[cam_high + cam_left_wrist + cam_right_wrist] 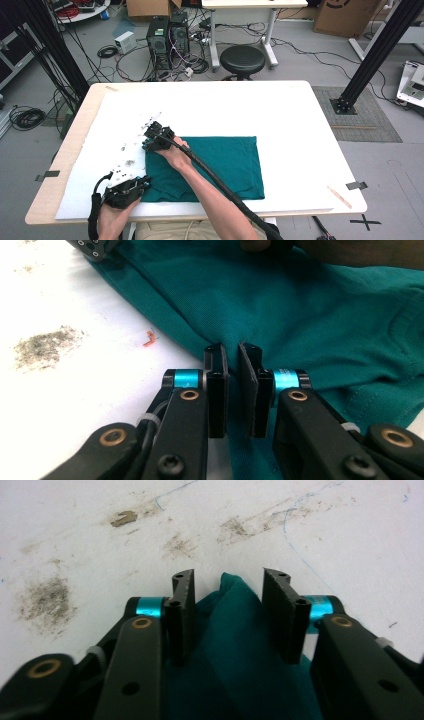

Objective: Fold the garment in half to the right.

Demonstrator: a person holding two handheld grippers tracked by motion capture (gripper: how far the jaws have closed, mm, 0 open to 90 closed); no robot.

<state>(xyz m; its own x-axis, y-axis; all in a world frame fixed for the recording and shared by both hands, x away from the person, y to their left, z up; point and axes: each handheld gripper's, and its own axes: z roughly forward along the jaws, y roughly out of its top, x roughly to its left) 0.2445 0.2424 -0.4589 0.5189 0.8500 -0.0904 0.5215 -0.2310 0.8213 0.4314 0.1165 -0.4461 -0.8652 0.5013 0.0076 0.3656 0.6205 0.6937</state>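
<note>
In the high view, a teal cloth is seen lying flat on the white table, its long axis running left to right. The left gripper sits at the cloth's near left corner, and the right gripper at the far left corner, so the left edge is spanned between them; the rest of the cloth lies to the right of both.

In the left gripper view, the jaws are nearly closed, and a thin fold of cloth is pinched between the pads.

In the right gripper view, the jaws stand partly apart, with a raised corner of cloth between them. The left pad touches the fabric; the right pad appears clear of it, so no grip is judged made yet.
</note>
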